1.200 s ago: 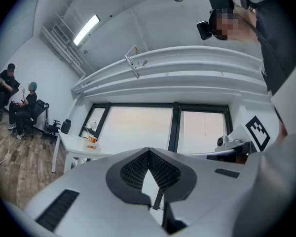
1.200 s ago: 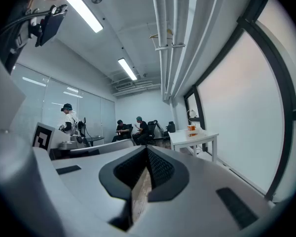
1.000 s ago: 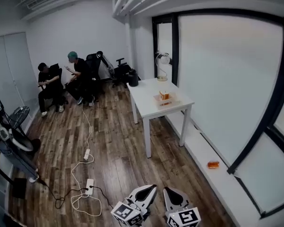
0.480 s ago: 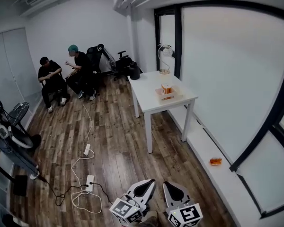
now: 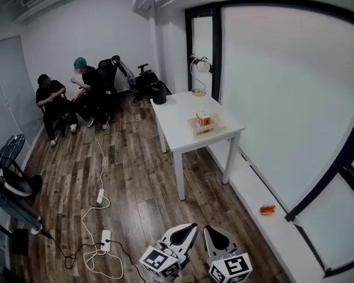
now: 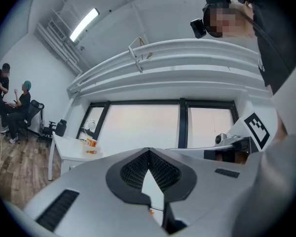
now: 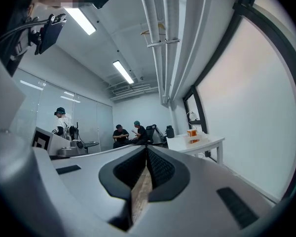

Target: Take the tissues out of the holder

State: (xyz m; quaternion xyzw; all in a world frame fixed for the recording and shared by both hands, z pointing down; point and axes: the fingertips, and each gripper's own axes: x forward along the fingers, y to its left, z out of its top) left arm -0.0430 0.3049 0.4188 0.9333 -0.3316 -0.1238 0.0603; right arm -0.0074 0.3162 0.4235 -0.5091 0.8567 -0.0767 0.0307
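Observation:
The tissue holder (image 5: 203,121), a small orange and white box on a pale tray, stands on a white table (image 5: 183,135) by the window, far ahead of both grippers. My left gripper (image 5: 184,232) and right gripper (image 5: 216,236) show at the bottom edge of the head view, side by side over the wood floor. In the left gripper view the left gripper (image 6: 148,152) is shut and empty, with the holder (image 6: 91,144) small in the distance. In the right gripper view the right gripper (image 7: 147,149) is also shut and empty, with the holder (image 7: 192,133) far off on the table (image 7: 200,144).
Two people (image 5: 65,96) sit by office chairs at the back left. Cables and power strips (image 5: 100,217) trail over the floor. A desk lamp (image 5: 197,75) stands at the table's far end. An orange object (image 5: 267,209) lies on the window ledge. A fan (image 5: 12,152) is at the left.
The whole head view has shifted: the table and the seated people now sit a little further left in the picture. Both grippers stay at the bottom edge, jaws still together.

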